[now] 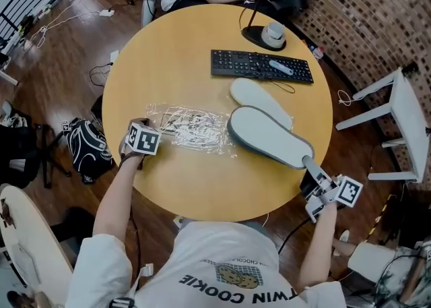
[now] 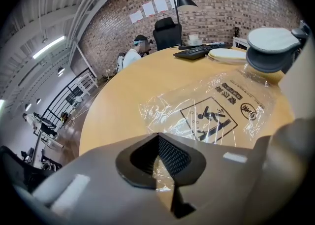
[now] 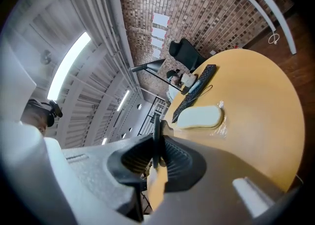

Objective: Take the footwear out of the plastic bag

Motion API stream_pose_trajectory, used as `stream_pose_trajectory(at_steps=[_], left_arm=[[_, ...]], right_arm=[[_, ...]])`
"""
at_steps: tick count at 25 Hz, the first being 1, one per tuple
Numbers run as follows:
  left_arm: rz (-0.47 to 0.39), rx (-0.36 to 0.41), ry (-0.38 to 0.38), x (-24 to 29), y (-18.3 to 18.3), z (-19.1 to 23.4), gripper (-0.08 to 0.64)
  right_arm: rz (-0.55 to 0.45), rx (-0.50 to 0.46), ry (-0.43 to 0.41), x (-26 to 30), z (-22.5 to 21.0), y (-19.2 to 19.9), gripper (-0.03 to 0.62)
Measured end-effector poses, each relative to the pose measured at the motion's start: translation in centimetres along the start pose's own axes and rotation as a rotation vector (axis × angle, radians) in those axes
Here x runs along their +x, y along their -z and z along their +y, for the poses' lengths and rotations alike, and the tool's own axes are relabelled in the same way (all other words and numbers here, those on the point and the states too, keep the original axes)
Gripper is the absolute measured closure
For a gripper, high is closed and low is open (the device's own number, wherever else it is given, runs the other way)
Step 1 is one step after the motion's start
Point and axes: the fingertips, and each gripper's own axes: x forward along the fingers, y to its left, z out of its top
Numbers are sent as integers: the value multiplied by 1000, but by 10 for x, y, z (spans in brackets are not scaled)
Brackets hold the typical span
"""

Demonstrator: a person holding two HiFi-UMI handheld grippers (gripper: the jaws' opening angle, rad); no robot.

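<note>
Our right hand-held gripper [image 1: 308,162] clamps one end of the slipper [image 1: 268,135], which points diagonally at the bag [image 1: 195,130]. Our left hand-held gripper [image 1: 161,133] pinches that bag.

Looks steeply down from the head, well above both grippers, taking in the whole round table [image 1: 188,50], left gripper [image 1: 158,133] and right gripper [image 1: 313,170]. From the left gripper, sits low and close over the plastic bag [image 2: 216,113], facing ahead of its jaws to the grey slipper [image 2: 268,47] and keyboard [image 2: 197,51]. From the right gripper, rolled sideways, faces ahead across the table to that keyboard [image 3: 194,93]. Shares table and keyboard in all three
</note>
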Motion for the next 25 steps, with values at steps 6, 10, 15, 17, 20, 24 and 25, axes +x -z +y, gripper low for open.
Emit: stream_pose_trajectory(at_steps=[6, 10, 15, 17, 20, 24, 25], left_arm=[[-13, 0, 19, 0, 1, 0, 555], [-24, 11, 34, 0, 2, 1, 555], [-39, 9, 59, 0, 2, 0, 555], [-48, 0, 67, -1, 2, 1, 555], [-68, -7, 78, -2, 3, 2, 555], [-86, -20, 113, -1, 3, 3, 555], [-89, -20, 121, -1, 3, 3, 555]], right_arm=[[-13, 10, -103, 22, 29, -1, 532], [33, -3, -136, 59, 40, 13, 532], [113, 12, -162, 113, 49, 39, 532], [140, 30, -174, 134, 51, 52, 532], [173, 59, -185, 159, 53, 71, 532], [203, 98, -212, 186, 53, 87, 532], [210, 110, -220, 192, 52, 90, 532]])
